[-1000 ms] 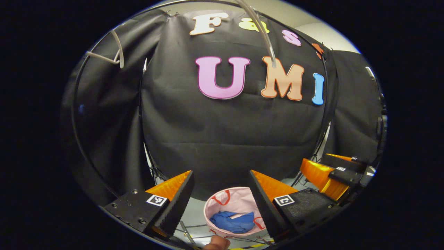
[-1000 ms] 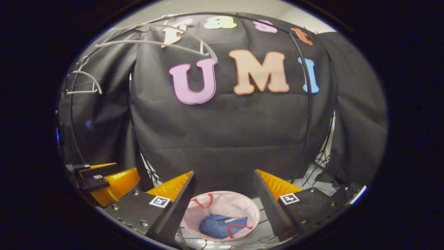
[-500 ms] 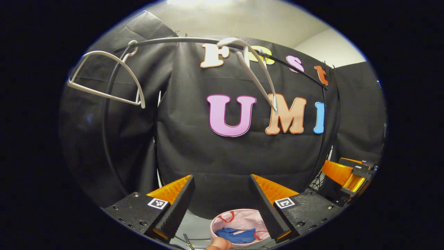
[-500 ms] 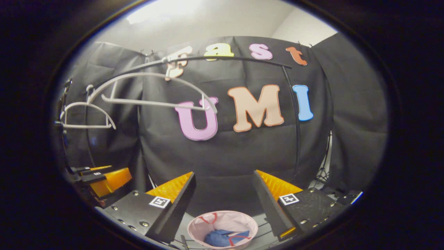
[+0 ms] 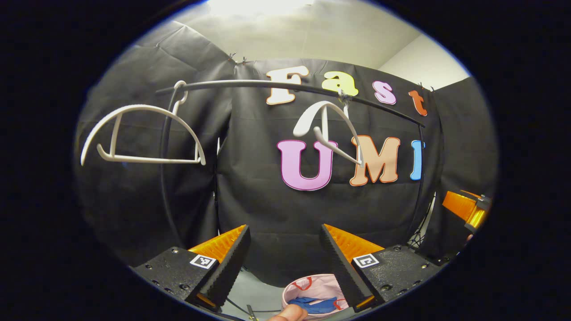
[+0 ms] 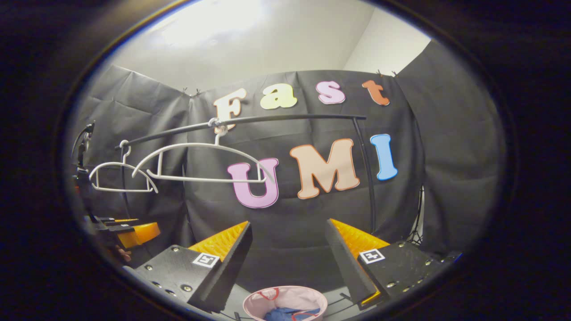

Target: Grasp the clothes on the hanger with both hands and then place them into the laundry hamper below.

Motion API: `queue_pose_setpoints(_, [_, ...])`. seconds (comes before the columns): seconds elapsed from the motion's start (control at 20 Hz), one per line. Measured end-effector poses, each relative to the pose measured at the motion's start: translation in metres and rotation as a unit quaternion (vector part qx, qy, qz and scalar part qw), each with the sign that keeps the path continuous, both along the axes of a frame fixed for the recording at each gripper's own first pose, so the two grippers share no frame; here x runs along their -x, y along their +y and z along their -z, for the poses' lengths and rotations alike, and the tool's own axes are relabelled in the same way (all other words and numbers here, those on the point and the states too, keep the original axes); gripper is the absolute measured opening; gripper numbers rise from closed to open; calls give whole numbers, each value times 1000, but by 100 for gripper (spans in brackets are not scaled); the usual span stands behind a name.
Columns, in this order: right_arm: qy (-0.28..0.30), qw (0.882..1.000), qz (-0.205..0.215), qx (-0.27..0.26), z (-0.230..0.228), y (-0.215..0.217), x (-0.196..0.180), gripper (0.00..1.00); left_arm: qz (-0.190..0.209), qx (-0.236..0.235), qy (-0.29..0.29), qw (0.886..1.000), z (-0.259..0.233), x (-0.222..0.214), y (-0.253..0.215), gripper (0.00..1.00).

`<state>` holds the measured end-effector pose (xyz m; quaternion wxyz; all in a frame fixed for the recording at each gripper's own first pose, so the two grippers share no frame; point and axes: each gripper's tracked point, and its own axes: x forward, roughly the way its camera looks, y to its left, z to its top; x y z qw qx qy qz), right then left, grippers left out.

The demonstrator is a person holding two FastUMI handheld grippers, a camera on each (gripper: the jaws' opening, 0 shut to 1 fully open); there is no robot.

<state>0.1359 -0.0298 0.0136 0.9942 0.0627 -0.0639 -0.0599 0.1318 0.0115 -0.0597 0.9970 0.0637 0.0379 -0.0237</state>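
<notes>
A blue garment (image 5: 312,305) lies crumpled inside the pink laundry hamper (image 5: 308,285) on the floor, low between my left gripper's fingers. My left gripper (image 5: 283,232) is open and holds nothing. In the right gripper view the hamper (image 6: 285,298) with the blue garment (image 6: 290,314) sits at the bottom edge, and my right gripper (image 6: 287,227) is open and holds nothing too. Two bare white hangers (image 5: 142,138) (image 5: 330,131) hang on the dark rail (image 5: 250,83). The right gripper view shows both hangers (image 6: 205,162) (image 6: 120,176) with nothing on them.
The rack's dark upright post (image 6: 368,178) stands on the right. The other gripper shows at the right edge of the left gripper view (image 5: 466,207) and at the left edge of the right gripper view (image 6: 129,231). A fingertip (image 5: 290,314) pokes in at the bottom.
Both views have tilted upward: the hamper has slid toward the bottom edge, and the rail and bare hangers have come fully into view. Both grippers stayed open.
</notes>
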Motion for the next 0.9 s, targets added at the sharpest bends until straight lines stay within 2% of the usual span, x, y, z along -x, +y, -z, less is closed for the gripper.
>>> queue_pose_setpoints(0.05, [0,1000,3,4,-2,-2,6,100,0,0,-2,1000,-2,4,-2,94])
queue_pose_setpoints(0.1, [2,1000,1,10,-5,-1,12,92,-1,1,1,1000,-2,8,-4,94])
queue_pose_setpoints(0.3, [12,999,-22,35,-10,15,27,96,2,1,14,1000,-6,18,-19,94])
queue_pose_setpoints(0.4, [13,998,-38,49,-12,25,31,98,10,-8,7,1000,-10,25,-29,96])
queue_pose_setpoints(0.45, [17,997,-42,55,-9,28,32,98,15,-11,1,1000,-11,28,-33,94])
queue_pose_setpoints(0.55, [20,997,-43,64,-6,30,33,100,11,2,2,1000,-7,34,-41,95])
queue_pose_setpoints(0.65, [21,996,-49,72,-1,34,35,99,29,15,6,999,1,42,-63,94])
queue_pose_setpoints(0.8, [19,996,-51,68,0,29,42,99,14,4,1,1000,4,42,-66,95])
queue_pose_setpoints(0.9, [10,998,-44,49,-2,20,45,97,2,22,1,1000,7,41,-68,94])
